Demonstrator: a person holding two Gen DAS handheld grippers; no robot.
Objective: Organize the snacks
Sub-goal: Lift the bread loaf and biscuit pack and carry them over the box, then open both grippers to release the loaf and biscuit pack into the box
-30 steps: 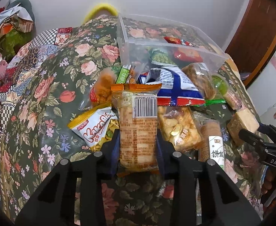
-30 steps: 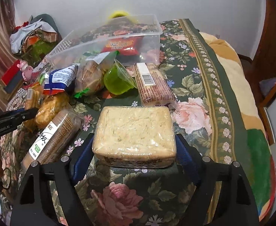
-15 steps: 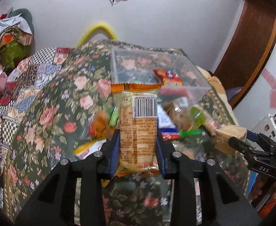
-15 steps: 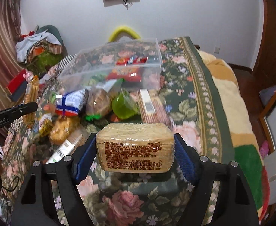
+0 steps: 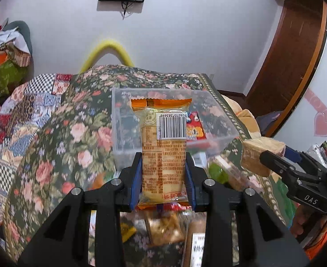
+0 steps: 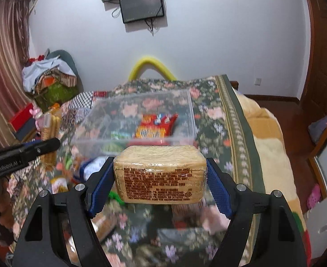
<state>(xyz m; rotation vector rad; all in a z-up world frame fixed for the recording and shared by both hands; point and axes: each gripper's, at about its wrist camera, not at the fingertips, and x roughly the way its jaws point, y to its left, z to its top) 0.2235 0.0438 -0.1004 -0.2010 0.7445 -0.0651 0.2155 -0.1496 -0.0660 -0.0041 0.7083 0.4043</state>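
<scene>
left fingers (image 5: 163, 178) clamp an upright orange biscuit packet (image 5: 163, 146); right fingers (image 6: 160, 178) clamp a wrapped cake block (image 6: 160, 173).

The left claw (image 5: 163, 178) holds an upright snack packet (image 5: 163, 151) above the bed (image 5: 52, 144), in front of the plastic box (image 5: 123, 120). The right claw (image 6: 161, 184) holds a wrapped cake block (image 6: 160, 175) crosswise, also before the box, which sits on the bed with 2 packets (image 6: 154, 126) inside. More snacks (image 5: 163, 227) lie on the bed below both claws. Behind the bed, a screen (image 6: 143, 6) hangs on the wall.
</scene>
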